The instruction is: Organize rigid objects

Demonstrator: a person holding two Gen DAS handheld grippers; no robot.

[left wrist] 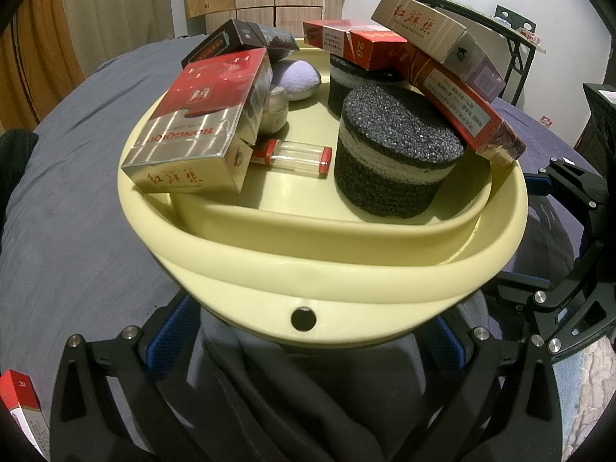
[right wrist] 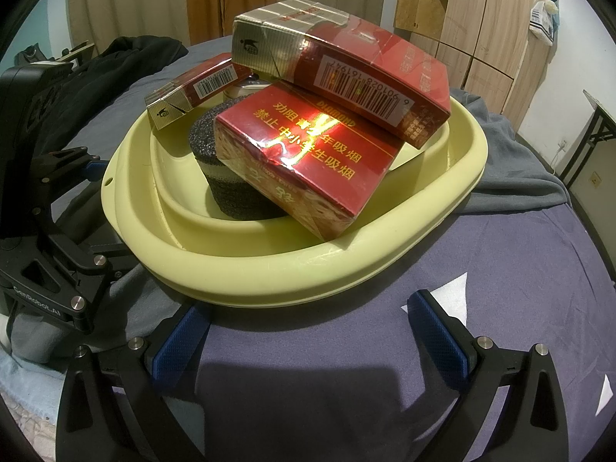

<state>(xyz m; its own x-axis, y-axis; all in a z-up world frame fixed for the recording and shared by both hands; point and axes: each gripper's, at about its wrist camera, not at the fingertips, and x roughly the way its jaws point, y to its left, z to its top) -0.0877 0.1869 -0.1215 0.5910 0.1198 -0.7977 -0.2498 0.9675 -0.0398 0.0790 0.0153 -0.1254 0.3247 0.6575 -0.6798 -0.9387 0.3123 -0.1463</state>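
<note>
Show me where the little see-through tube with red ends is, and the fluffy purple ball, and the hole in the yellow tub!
see-through tube (left wrist: 293, 155): left wrist view, clear middle.
purple ball (left wrist: 298, 77): left wrist view, fuzzy front.
hole (left wrist: 303, 318): left wrist view, yellow tub's near wall.

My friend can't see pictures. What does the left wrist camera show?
A pale yellow basin on a grey bed holds red cigarette packs, two black foam cylinders and a clear tube with red caps. The open left gripper straddles its near rim.
</note>
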